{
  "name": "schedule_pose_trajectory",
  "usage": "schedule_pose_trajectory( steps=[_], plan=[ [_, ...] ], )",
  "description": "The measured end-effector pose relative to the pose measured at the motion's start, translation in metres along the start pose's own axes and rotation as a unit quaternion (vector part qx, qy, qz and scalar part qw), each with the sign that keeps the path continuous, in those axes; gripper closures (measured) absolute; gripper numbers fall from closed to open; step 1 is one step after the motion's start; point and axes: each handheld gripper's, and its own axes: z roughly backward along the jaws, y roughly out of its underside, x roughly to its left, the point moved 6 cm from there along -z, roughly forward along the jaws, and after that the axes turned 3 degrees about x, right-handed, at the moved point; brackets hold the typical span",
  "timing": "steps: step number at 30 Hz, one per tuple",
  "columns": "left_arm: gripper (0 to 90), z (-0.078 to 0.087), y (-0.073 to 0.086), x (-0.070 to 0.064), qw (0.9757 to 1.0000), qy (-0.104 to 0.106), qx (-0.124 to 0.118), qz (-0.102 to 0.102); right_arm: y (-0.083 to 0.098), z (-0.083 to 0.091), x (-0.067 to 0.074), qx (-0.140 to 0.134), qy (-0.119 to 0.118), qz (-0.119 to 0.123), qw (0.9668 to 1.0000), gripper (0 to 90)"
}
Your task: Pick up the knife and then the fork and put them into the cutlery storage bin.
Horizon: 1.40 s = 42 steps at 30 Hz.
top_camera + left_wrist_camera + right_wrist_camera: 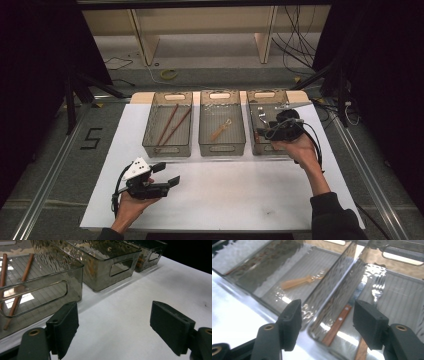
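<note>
Three smoky clear bins stand in a row on a white table. The left bin holds two brown chopsticks. In the middle bin lies a small pale wooden utensil. The right bin holds a metal fork with a wooden handle. My right gripper hovers over this bin's near left corner, open, with nothing between its pads. My left gripper is open and empty, low over the table in front of the left bin.
A second wooden handle lies beside the fork's handle in the right bin. The bins sit close together along the table's far side. Cables and shelf legs lie on the floor beyond the table.
</note>
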Motion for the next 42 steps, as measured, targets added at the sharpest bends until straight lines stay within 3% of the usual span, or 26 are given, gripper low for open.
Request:
schedule_pose_trajectory(
  steps=[19,31,42],
  plan=[
    [22.1,0.003,0.001,0.002,1.0,-0.002,0.0,0.005,0.038,0.004,0.041,-0.045,-0.042,0.012,0.998,35.6],
    [22.0,0.003,0.001,0.0,1.0,0.004,0.001,0.007,0.055,0.015,0.057,-0.079,-0.066,0.02,0.9945,33.7],
    [21.9,0.001,0.0,-0.001,0.9999,0.012,0.002,0.008,0.076,0.019,0.068,-0.09,-0.084,0.023,0.9922,31.5]
  ],
)
